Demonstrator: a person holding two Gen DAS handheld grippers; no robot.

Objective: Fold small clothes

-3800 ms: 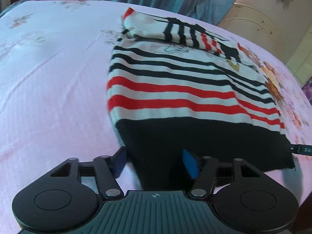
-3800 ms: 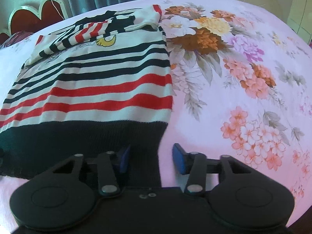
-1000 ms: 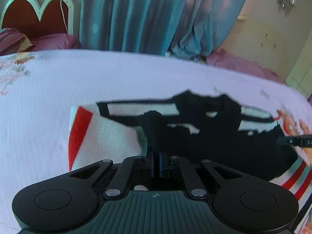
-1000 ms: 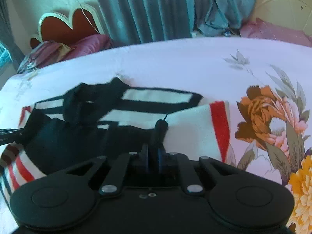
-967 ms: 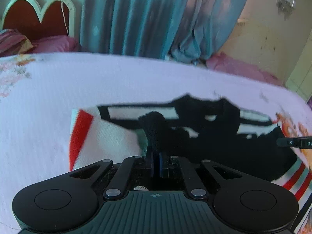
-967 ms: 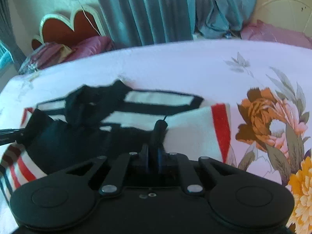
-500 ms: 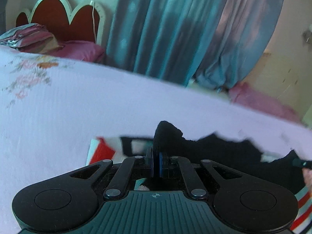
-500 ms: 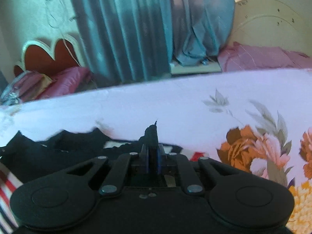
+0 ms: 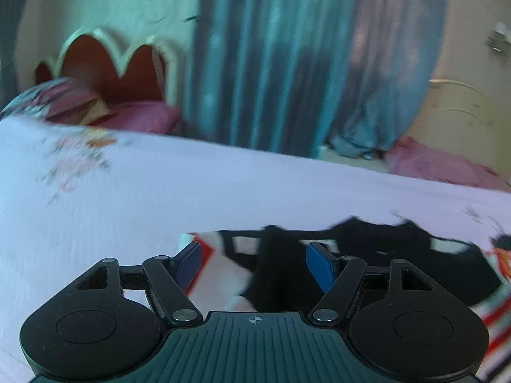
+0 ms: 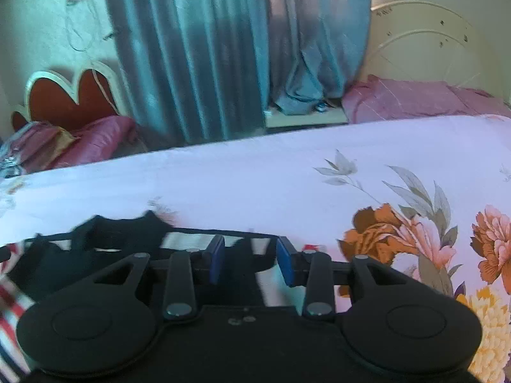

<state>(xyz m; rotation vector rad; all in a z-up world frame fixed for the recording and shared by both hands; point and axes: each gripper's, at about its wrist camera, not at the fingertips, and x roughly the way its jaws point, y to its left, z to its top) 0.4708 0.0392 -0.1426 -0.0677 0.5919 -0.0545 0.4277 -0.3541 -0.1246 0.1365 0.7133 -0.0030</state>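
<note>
Striped knit sweater (image 9: 367, 255), black, white and red, lay folded over on the pink floral bedsheet (image 9: 191, 191), its black hem band uppermost and stretching from your left tool across to your right one. Your left gripper (image 9: 252, 265) had its blue-padded jaws spread wide, and a ridge of black fabric stood between them, touching neither pad as far as the blurred view showed. Your right gripper (image 10: 250, 263) was parted more narrowly, a black fold lying between the pads; whether cloth touched them could not be told. Red and white stripes showed at the near right in the left view and at the near left in the right view. Beyond the bed's far edge hung teal curtains (image 10: 207, 63), with a scalloped red headboard (image 10: 70, 95) at far left.
</note>
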